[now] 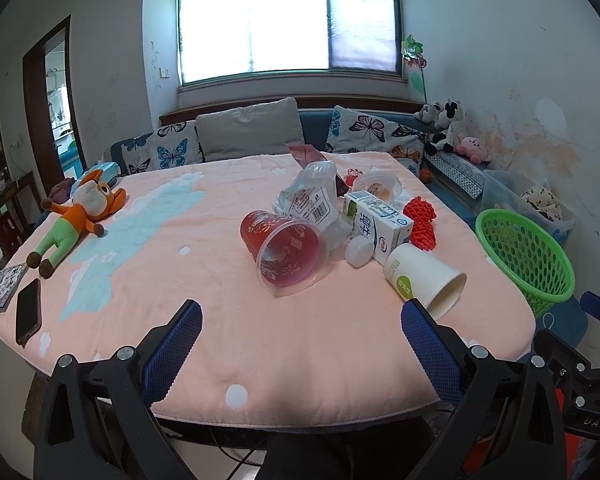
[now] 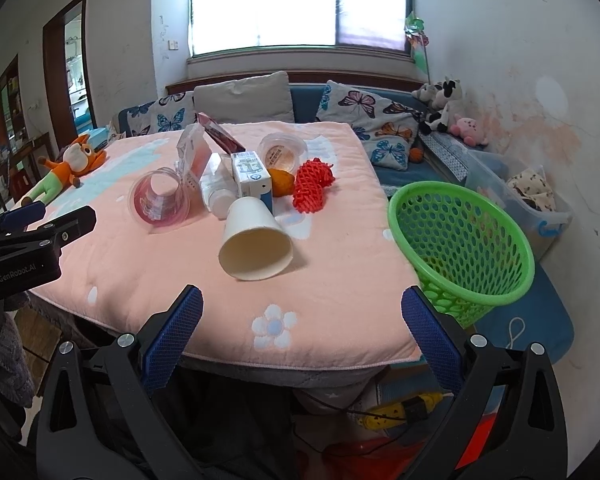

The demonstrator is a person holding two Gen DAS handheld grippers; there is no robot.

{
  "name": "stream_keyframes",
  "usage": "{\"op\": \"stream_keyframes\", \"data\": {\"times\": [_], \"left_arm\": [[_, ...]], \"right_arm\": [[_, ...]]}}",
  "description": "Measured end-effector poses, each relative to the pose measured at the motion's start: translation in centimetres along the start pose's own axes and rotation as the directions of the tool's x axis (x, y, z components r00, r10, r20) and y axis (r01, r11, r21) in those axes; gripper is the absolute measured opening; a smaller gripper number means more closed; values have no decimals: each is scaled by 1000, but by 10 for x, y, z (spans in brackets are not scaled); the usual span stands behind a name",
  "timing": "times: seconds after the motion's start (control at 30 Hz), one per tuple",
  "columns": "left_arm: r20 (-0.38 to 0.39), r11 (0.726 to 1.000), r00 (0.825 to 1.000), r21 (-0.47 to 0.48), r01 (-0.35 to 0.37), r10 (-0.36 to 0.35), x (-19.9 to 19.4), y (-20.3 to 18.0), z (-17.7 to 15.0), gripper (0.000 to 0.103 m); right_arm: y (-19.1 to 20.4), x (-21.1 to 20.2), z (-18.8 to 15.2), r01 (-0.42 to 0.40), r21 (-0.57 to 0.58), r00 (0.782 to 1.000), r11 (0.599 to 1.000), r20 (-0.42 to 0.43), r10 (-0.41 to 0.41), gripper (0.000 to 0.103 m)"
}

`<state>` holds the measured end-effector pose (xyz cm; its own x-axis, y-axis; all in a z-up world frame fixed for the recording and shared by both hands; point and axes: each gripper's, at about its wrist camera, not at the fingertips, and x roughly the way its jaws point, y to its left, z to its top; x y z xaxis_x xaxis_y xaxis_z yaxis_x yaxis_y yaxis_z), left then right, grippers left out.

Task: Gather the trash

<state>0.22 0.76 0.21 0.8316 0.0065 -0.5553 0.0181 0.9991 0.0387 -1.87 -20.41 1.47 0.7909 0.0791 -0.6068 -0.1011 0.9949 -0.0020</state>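
Trash lies in a heap on the pink blanket-covered table (image 1: 260,340): a tipped red clear plastic cup (image 1: 286,250), a white paper cup (image 1: 424,280) on its side, a milk carton (image 1: 378,224), a crumpled plastic wrapper (image 1: 312,196), a red foam net (image 1: 420,226) and a round lidded tub (image 1: 378,186). A green mesh basket (image 2: 460,240) stands off the table's right edge. My left gripper (image 1: 302,334) is open over the near edge, short of the red cup. My right gripper (image 2: 302,320) is open, just short of the paper cup (image 2: 256,240).
A plush toy (image 1: 80,216), a phone (image 1: 28,316) and a booklet (image 1: 0,294) lie on the table's left side. A sofa with cushions (image 1: 252,132) runs behind. A clear storage bin (image 2: 532,196) sits by the right wall. A yellow power strip (image 2: 400,412) lies under the table.
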Motion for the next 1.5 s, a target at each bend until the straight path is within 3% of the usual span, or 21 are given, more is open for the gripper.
{"op": "stream_keyframes", "data": {"times": [1.5], "left_arm": [[-14, 1000, 1000, -17, -4, 4, 8, 4, 10, 97]], "right_arm": [[4, 8, 11, -11, -13, 1000, 1000, 8, 11, 99]]}}
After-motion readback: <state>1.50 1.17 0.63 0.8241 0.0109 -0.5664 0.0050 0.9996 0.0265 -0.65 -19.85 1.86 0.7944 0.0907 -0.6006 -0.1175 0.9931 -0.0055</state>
